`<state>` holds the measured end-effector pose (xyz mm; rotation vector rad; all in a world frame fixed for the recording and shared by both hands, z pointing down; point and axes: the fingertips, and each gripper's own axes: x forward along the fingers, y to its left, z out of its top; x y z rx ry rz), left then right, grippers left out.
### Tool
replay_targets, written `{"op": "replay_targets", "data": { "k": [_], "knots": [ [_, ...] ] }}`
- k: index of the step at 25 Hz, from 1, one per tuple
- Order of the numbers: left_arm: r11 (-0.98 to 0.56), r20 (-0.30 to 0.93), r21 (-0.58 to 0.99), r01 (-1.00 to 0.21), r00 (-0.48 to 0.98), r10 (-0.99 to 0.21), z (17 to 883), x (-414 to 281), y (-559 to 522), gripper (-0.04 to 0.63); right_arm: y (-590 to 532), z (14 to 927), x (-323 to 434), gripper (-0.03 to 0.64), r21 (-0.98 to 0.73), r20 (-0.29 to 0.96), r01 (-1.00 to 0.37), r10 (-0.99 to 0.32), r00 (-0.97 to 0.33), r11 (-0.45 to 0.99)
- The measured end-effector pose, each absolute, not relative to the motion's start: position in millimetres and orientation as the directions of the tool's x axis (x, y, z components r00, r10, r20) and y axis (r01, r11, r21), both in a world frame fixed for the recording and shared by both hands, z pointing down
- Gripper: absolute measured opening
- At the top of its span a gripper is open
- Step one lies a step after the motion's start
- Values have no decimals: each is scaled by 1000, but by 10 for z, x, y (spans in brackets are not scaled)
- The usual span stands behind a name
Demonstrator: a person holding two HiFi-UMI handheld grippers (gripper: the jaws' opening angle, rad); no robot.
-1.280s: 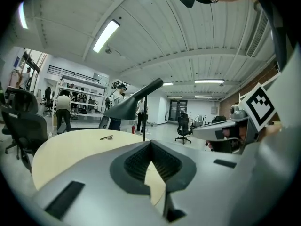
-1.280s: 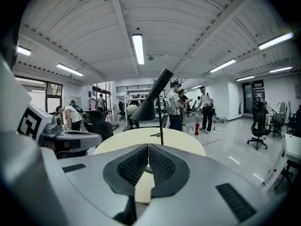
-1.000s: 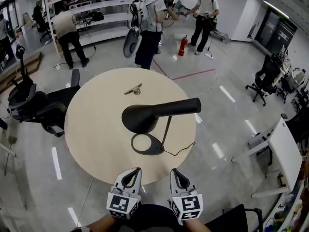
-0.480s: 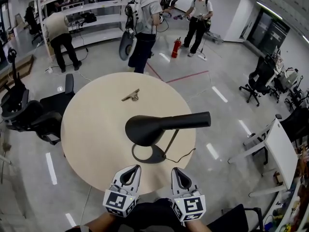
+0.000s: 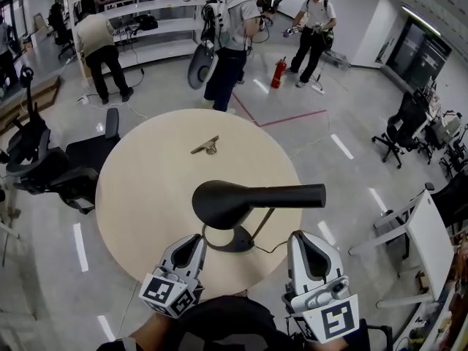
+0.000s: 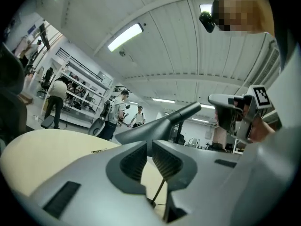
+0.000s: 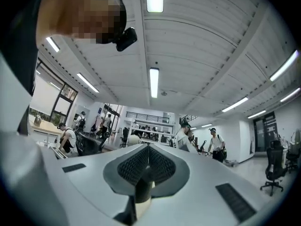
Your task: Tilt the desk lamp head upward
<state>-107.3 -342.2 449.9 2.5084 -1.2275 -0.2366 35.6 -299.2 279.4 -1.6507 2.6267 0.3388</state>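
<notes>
A black desk lamp stands near the front edge of the round table. Its cone-shaped head points left and its long neck runs level to the right, above the oval base and thin stem. My left gripper hovers just in front of the base; its jaws are opening, with a narrow gap and nothing between them. The lamp head shows just beyond them. My right gripper is below the neck's right end, shut and empty.
A small metal object lies on the far side of the table. The lamp's cord trails off the front edge. Office chairs stand at the left. People and a red fire extinguisher are beyond the table.
Both grippers have moved forward toward the lamp. The right one has risen closer to the camera and shifted right. The lamp has not moved on the table.
</notes>
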Motion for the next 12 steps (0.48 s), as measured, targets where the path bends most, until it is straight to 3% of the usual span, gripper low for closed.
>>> {"op": "replay_targets", "data": {
  "k": [12],
  "knots": [
    [-504,-42,493,-709,559,-828,4528,-1202,-3852,156,-3556,2045,520,17,342,-127,-838,-862,-490,426]
  ]
}}
